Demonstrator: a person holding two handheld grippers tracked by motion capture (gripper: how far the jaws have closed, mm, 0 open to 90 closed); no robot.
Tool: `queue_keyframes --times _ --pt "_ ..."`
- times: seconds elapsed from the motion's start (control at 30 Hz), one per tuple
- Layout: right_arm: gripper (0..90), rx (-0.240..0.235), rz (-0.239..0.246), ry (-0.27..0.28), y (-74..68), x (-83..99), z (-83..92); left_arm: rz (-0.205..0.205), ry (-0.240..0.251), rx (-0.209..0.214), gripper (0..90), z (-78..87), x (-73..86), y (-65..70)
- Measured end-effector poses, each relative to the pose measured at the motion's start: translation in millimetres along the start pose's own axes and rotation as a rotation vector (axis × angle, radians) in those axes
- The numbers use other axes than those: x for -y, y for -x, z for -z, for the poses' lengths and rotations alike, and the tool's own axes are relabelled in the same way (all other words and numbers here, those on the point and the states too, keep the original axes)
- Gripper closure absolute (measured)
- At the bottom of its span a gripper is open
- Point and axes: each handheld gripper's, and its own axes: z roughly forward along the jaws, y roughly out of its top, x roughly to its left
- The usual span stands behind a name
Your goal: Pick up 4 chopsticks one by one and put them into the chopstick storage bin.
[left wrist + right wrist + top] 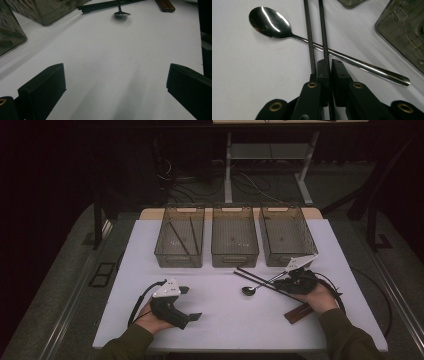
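Observation:
My right gripper (280, 283) lies low on the right side of the white table (225, 325), its jaws shut on a pair of thin black chopsticks (255, 279). In the right gripper view one chopstick (323, 30) runs in between the closed jaws of the right gripper (329, 62), and the other (308, 30) passes along the left jaw. The chopsticks cross over the handle of a metal spoon (269, 22) lying flat on the table, its bowl (248, 290) pointing left. Near the front left, my left gripper (190, 303) rests open with bare table between its jaws (115, 72).
Three clear bins stand in a row at the back: left (160, 251), middle (235, 257), right (310, 240). The left bin holds two dark chopsticks (192, 234). A brown wooden piece (299, 313) lies by the right hand, near the front edge.

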Motion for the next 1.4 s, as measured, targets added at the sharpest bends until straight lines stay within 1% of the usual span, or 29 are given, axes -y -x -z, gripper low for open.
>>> queue_keyframes --times 0.07,0.13,0.23,0.27,0.5,0.73,0.83,0.87,1.33,1.4 --pt "85.2 -0.010 0.014 0.000 0.3 0.2 0.7 0.000 0.001 0.001 1.4 0.0 0.0 0.0" --pt "85.4 -0.024 0.020 0.003 -0.2 -0.1 1.6 0.000 -0.001 0.001 1.4 -0.1 0.0 0.0" --pt "85.4 -0.030 0.023 0.018 -0.1 -0.8 4.1 0.000 -0.001 0.000 1.5 -0.1 -0.1 0.0" --pt "85.4 -0.038 0.017 0.022 -0.5 -1.1 5.3 0.002 0.000 0.000 1.5 -0.1 0.0 0.0" --pt "85.5 -0.048 0.001 0.037 0.3 -0.9 13.6 -0.002 -0.002 0.002 1.5 -0.1 -0.2 -0.2" --pt "85.5 -0.056 0.001 0.061 -2.8 -1.3 22.4 -0.001 0.000 0.002 1.5 0.3 -0.2 0.2" --pt "85.5 -0.060 -0.008 0.074 -4.4 -1.5 26.4 -0.005 -0.001 0.003 1.5 0.6 -0.3 0.2" --pt "85.5 -0.059 -0.002 0.079 -4.6 -1.6 27.6 -0.006 -0.002 0.003 1.5 0.8 -0.3 0.0" --pt "85.5 -0.069 -0.014 0.139 -8.4 -2.2 48.0 -0.004 -0.002 0.006 1.5 0.8 -0.5 1.1" --pt "85.4 -0.076 -0.004 0.145 -9.8 -2.4 50.4 -0.005 0.000 0.008 1.5 0.7 -0.6 1.2"
